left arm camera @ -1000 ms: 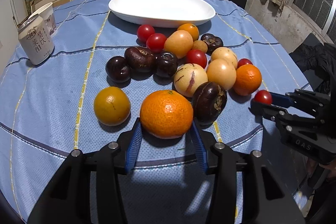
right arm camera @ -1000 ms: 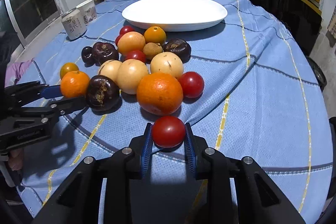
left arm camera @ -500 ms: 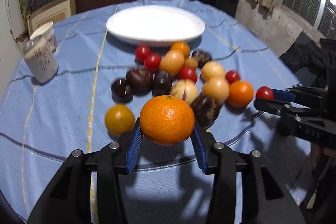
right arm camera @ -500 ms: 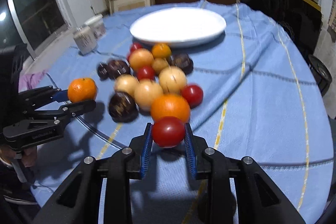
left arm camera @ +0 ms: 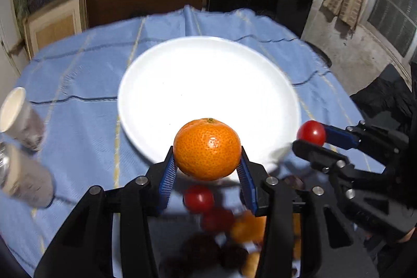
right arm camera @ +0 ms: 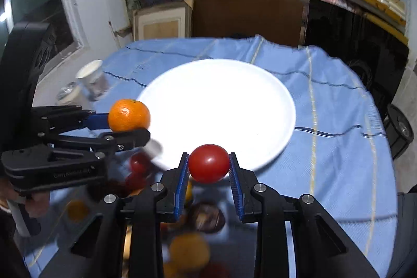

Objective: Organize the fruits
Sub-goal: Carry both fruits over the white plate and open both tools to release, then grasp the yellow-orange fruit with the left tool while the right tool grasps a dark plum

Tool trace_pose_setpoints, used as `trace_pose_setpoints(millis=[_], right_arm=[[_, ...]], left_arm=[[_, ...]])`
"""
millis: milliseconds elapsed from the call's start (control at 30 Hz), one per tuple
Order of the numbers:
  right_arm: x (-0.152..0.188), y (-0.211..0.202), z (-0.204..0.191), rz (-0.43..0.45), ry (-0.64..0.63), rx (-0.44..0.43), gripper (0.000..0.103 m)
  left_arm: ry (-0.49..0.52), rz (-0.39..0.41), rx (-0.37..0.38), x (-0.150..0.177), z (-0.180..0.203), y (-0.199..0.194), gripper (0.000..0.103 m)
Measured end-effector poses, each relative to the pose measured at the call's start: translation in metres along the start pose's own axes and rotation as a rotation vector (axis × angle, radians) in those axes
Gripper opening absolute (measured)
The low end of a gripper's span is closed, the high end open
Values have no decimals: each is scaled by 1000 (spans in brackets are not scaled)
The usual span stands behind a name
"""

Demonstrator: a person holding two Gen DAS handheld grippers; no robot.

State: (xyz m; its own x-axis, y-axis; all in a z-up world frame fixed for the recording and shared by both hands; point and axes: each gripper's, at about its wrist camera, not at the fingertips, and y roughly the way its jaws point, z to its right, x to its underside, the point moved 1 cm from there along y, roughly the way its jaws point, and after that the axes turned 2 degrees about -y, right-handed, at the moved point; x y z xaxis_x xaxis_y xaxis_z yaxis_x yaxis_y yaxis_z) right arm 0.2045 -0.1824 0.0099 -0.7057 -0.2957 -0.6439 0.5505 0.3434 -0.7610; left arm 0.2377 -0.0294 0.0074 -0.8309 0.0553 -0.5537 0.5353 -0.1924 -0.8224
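My left gripper (left arm camera: 207, 166) is shut on an orange mandarin (left arm camera: 207, 149) and holds it in the air over the near rim of the empty white plate (left arm camera: 208, 85). My right gripper (right arm camera: 208, 171) is shut on a red tomato (right arm camera: 208, 166), held at the plate's (right arm camera: 219, 106) near edge. Each gripper shows in the other's view: the right one with its tomato (left arm camera: 311, 132) at the plate's right edge, the left one with its mandarin (right arm camera: 129, 115) at the plate's left edge. The remaining fruits (left arm camera: 216, 220) lie blurred below the grippers.
A paper cup (left arm camera: 18, 116) and a can (left arm camera: 23, 176) stand at the left on the blue tablecloth (left arm camera: 78, 85). Behind the table are boxes and shelves. A dark chair (left arm camera: 385, 100) is at the right.
Both grippers have lifted their fruits off the table and carried them forward, from beside the fruit pile to the near edge of the white plate.
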Motion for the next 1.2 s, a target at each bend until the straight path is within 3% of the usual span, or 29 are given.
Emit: trace_pose_setpoints(millis=[133, 167, 300, 567, 700, 800, 1067, 1200], right_arm=[[-3, 32, 1, -71, -28, 22, 31], [-3, 35, 1, -77, -30, 24, 37], [-2, 19, 3, -25, 3, 8, 46], [21, -28, 14, 20, 46, 10, 60], [53, -62, 17, 30, 72, 10, 61], [86, -82, 15, 23, 83, 12, 62], [186, -116, 0, -56, 111, 27, 62], [210, -124, -3, -91, 102, 68, 62]], left_arm=[[2, -62, -2, -4, -1, 30, 45], [1, -73, -7, -4, -1, 35, 46], [-20, -8, -32, -3, -4, 21, 73], [-16, 75, -26, 14, -6, -35, 78], [14, 107, -49, 43, -4, -67, 86], [29, 122, -59, 74, -3, -83, 87], [10, 80, -85, 154, -9, -94, 87], [-13, 65, -93, 175, -13, -97, 87]])
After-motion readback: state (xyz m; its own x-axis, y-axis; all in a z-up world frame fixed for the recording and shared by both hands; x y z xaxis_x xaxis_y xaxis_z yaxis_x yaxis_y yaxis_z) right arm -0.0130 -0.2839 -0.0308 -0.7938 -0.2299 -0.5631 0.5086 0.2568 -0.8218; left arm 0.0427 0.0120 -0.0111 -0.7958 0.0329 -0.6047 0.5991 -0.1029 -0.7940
